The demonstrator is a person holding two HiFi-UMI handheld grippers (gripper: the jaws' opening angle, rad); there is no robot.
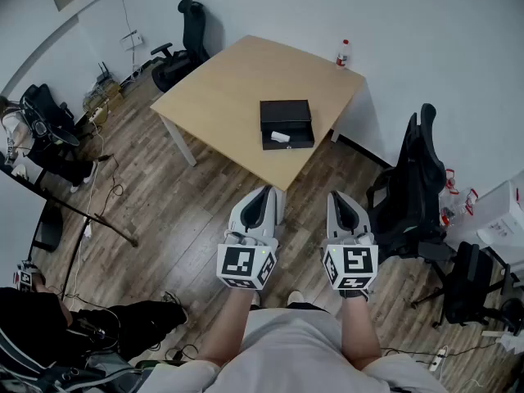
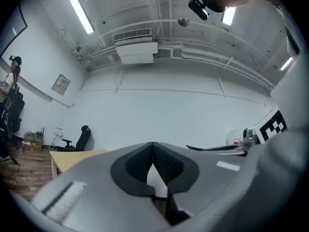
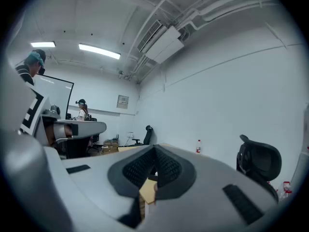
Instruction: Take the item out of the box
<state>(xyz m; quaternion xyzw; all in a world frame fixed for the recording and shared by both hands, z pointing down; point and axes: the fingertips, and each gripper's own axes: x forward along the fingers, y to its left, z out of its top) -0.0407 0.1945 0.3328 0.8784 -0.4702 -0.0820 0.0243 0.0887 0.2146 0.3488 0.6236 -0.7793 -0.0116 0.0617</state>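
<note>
A black box [image 1: 286, 122] lies on the light wooden table [image 1: 221, 97], near its front corner. Its front part stands open, with a small white item [image 1: 281, 137] inside. My left gripper [image 1: 266, 191] and right gripper [image 1: 336, 196] are held side by side over the floor, short of the table and pointing toward it. Both are shut with nothing between their pads. In the left gripper view the left gripper [image 2: 153, 146] has its tips together, and a strip of the table [image 2: 72, 158] shows at the left. The right gripper [image 3: 155, 151] looks the same in its own view.
A red-capped bottle [image 1: 342, 53] stands at the table's far corner. A black office chair [image 1: 184, 43] is behind the table, another chair [image 1: 409, 191] to the right near my right gripper. Cables, a stand and bags lie on the wooden floor at the left.
</note>
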